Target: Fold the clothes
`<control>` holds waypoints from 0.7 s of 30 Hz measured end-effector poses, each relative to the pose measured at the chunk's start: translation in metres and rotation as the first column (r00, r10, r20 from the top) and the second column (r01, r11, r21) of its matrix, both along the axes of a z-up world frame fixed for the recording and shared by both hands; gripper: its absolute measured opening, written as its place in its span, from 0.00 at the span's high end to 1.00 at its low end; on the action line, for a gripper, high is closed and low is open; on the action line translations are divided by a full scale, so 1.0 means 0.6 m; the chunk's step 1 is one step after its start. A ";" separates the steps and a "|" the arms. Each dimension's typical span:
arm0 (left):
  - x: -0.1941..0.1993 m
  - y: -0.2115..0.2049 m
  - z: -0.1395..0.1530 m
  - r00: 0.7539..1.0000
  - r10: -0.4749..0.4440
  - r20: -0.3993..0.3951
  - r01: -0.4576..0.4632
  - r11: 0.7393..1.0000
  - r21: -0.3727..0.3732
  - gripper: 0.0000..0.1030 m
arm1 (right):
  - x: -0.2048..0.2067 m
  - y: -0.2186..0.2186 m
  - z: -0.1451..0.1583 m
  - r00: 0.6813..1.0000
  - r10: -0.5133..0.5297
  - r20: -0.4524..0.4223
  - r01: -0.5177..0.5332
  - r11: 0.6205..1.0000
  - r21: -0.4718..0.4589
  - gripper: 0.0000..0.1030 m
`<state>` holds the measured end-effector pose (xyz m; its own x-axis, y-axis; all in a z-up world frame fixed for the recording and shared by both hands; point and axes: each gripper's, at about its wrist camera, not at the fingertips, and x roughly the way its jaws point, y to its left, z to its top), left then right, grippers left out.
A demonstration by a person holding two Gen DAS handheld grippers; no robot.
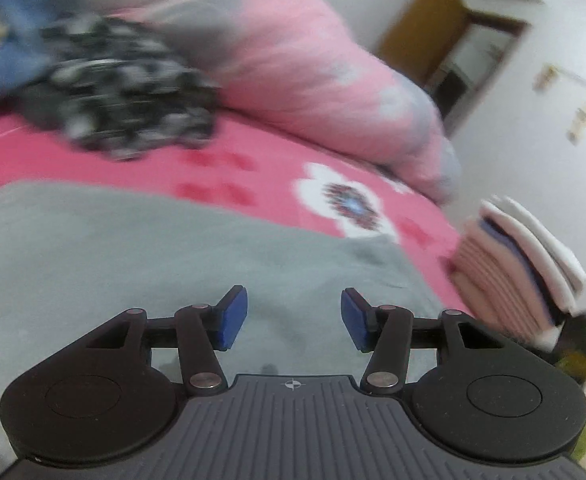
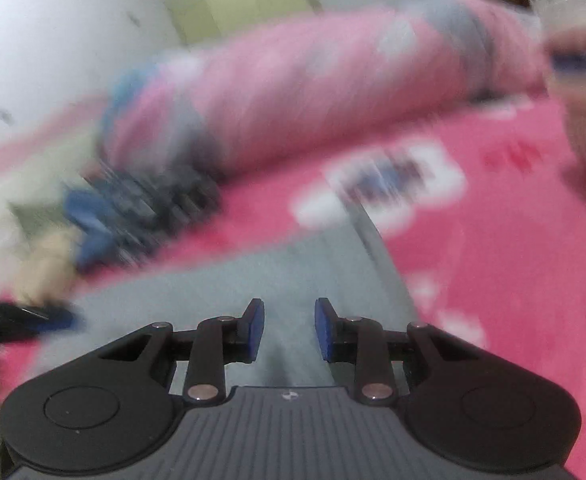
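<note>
Pink bedsheet (image 1: 253, 152) fills both views, white wall behind, doorway far off. Landmark is the gray garment (image 1: 133, 260), lying flat on the sheet right under my tongs. Beyond it sits a rumpled black-and-white garment (image 1: 121, 96), and behind that a rolled pink quilt (image 1: 313, 80). To the right of the gray piece, a folded stack (image 1: 513, 264) at the bed edge. Both views are motion-blurred, the right one badly.

My left gripper (image 1: 294, 316) hangs over the gray cloth, jaws apart, nothing between the pads. My right gripper (image 2: 289, 330) is over the same cloth near its right edge, jaws narrower but still parted, gripping nothing as far as I can tell. The left tong shows as a dark smear at the left rim of the right view.

Gray piece looks soft, light and limp, likely fleece or jersey: it will drape and sag, not slip much. Best to pinch corners or the hem edge, one per tong, and lift evenly so the fold stays square.
</note>
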<state>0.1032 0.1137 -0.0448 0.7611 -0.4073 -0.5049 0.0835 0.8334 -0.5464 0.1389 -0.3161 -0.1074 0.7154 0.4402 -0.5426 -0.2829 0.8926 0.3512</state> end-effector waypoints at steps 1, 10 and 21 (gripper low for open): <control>-0.013 0.025 0.001 0.999 0.041 -0.004 -0.041 0.999 -0.016 0.50 | -0.001 -0.002 -0.008 1.000 -0.008 0.006 0.008 1.000 0.002 0.81; -0.122 0.196 0.009 0.958 0.283 0.053 -0.274 0.952 -0.134 0.50 | -0.047 0.135 0.132 0.986 0.131 0.101 -0.131 0.991 -0.009 0.77; -0.133 0.137 -0.053 0.996 0.089 0.017 -0.090 0.980 0.175 0.49 | -0.010 0.466 0.120 0.910 0.413 0.018 -0.412 0.910 -0.047 0.77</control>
<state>0.0233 0.1958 -0.0763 0.7953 -0.2432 -0.5553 0.0086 0.9204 -0.3908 0.1331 -0.0366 -0.0353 0.4895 0.6769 -0.5497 -0.6380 0.7078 0.3034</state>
